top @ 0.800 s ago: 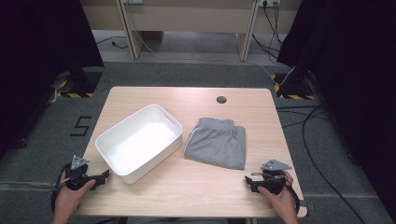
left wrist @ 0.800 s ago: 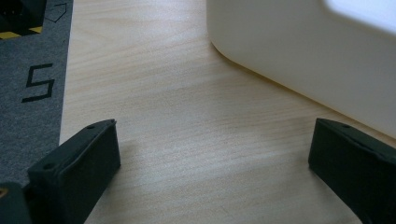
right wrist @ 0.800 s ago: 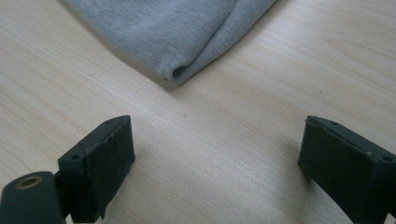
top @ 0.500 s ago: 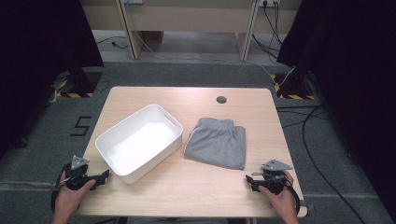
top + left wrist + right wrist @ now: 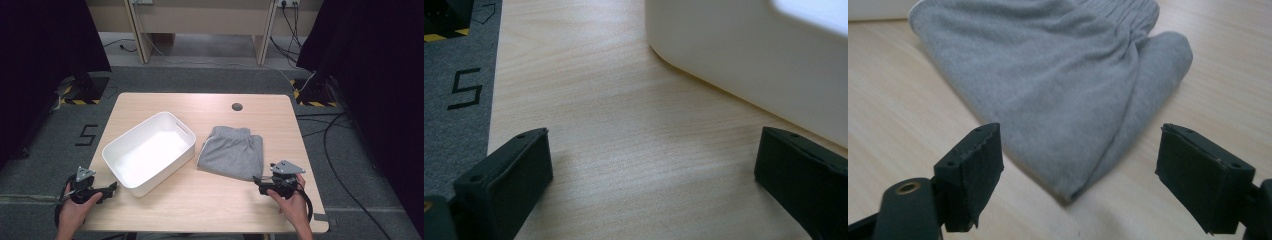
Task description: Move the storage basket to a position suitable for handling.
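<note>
Left gripper: jaws spread wide, nothing held, matte black blocky pads set low over pale wood-grain table. Smooth white plastic tub, rounded corners, is seen just ahead. Right gripper: jaws equally wide, empty, aimed at folded grey shorts, soft fleecy knit, ribbed waistband, laid beside the tub at table centre.

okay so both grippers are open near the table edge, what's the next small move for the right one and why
Probably ease the right gripper forward so its open jaws straddle the near corner of the folded grey shorts. That corner lies between and just ahead of the jaws, not yet gripped, and the empty white bin beside the shorts looks like the likely destination.
</note>
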### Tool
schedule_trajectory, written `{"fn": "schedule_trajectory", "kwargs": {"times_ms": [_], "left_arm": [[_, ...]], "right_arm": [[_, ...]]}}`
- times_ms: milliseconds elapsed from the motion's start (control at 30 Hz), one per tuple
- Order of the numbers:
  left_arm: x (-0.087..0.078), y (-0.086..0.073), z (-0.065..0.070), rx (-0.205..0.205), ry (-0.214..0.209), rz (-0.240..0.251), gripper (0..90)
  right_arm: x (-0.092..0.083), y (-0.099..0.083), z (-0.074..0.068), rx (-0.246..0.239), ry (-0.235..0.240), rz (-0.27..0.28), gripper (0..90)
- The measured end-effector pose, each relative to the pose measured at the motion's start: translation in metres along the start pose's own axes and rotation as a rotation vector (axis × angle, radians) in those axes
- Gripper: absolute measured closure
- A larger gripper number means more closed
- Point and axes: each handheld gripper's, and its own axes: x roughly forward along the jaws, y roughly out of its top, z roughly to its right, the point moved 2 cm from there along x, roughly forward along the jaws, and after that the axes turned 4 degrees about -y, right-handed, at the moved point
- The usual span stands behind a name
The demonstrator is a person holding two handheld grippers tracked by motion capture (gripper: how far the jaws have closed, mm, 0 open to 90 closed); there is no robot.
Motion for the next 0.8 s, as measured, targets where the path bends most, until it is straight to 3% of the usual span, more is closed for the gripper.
{"fn": "schedule_trajectory", "kwargs": {"times_ms": [233,467,800], "left_arm": [[0.000,0.000,0.000,0.000,0.000,0.000,1.2],[0.000,0.000,0.000,0.000,0.000,0.000,1.1],[0.000,0.000,0.000,0.000,0.000,0.000,1.1]], "right_arm": [[0.018,0.023,-0.002,0.007,0.001,0.025,22.0],[0.046,0.043,-0.012,-0.009,-0.001,0.009,22.4],[0.080,0.065,-0.009,0.027,-0.013,-0.012,23.4]]}}
